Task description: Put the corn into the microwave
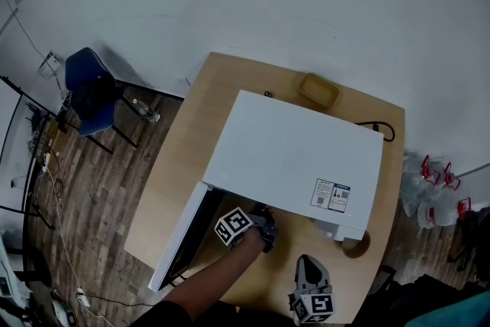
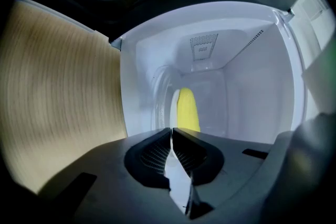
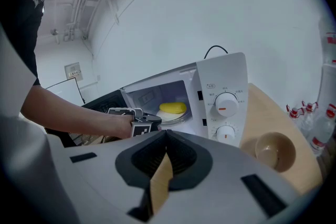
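Note:
A yellow corn cob point(image 3: 172, 108) lies on a white plate point(image 3: 169, 117) inside the open white microwave point(image 3: 220, 102). In the left gripper view the corn point(image 2: 188, 109) is straight ahead in the lit cavity, a little way beyond my left gripper point(image 2: 171, 129), which is shut and holds nothing. The head view has that left gripper point(image 1: 264, 232) at the mouth of the microwave point(image 1: 295, 161), next to the open dark door point(image 1: 182, 240). My right gripper point(image 3: 167, 132) is shut and empty, back from the microwave's front; the head view puts this right gripper point(image 1: 309, 270) near the table's front edge.
A tan bowl point(image 3: 274, 150) stands on the wooden table point(image 1: 172, 180) right of the control knobs point(image 3: 227, 105). A shallow tan dish point(image 1: 318, 90) and a black cable point(image 1: 383, 130) are behind the microwave. A blue chair point(image 1: 90, 92) is on the floor at left, bottles point(image 1: 436, 188) at right.

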`<state>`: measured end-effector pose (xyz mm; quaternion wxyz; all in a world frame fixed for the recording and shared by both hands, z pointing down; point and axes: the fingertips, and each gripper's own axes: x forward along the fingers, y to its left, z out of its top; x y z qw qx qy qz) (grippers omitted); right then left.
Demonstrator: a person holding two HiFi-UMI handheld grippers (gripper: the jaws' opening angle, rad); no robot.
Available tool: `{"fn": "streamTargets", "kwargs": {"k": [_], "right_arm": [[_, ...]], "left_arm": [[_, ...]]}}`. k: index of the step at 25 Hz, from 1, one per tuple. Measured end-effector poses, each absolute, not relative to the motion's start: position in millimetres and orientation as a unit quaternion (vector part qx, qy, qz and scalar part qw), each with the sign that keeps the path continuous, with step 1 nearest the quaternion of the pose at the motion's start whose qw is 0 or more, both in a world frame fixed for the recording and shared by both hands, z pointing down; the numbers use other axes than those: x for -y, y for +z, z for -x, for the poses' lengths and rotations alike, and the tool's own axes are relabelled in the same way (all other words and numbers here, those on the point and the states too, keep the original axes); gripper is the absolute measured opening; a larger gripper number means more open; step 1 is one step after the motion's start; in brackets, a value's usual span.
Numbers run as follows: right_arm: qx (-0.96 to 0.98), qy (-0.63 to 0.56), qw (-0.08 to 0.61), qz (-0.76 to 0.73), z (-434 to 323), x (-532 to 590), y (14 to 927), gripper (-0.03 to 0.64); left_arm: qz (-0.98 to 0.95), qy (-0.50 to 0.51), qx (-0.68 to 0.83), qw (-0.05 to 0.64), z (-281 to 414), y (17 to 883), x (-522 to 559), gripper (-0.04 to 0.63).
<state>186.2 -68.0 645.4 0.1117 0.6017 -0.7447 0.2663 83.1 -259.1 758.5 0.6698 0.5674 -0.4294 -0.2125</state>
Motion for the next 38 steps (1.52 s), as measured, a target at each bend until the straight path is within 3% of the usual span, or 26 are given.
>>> {"fn": "streamTargets", "kwargs": {"k": [7, 15, 22, 32, 38], "right_arm": [[0.753, 0.264, 0.112, -0.592, -178.8, 64.3, 643.7, 0.058], [0.750, 0.266, 0.106, -0.596, -177.9, 57.2, 639.3, 0.058], [0.736, 0.260, 0.082, -0.620, -179.6, 48.5, 622.2, 0.058], [0.745, 0.230, 0.075, -0.622, -137.4, 5.2, 596.3, 0.058], [0.733, 0.222, 0.069, -0.639, -119.9, -21.0, 573.6, 0.058]], "left_arm": [[-0.564, -0.256, 0.416, 0.666, -74.0, 752.9, 258.5, 0.026], [-0.631, -0.179, 0.424, 0.625, -60.9, 739.6, 225.4, 0.025], [-0.669, -0.178, 0.357, 0.628, -58.7, 692.8, 167.9, 0.025], [-0.769, -0.115, 0.313, 0.546, -25.8, 616.4, 77.5, 0.023], [-0.826, -0.108, 0.310, 0.458, -0.3, 560.0, 42.1, 0.023]]}}
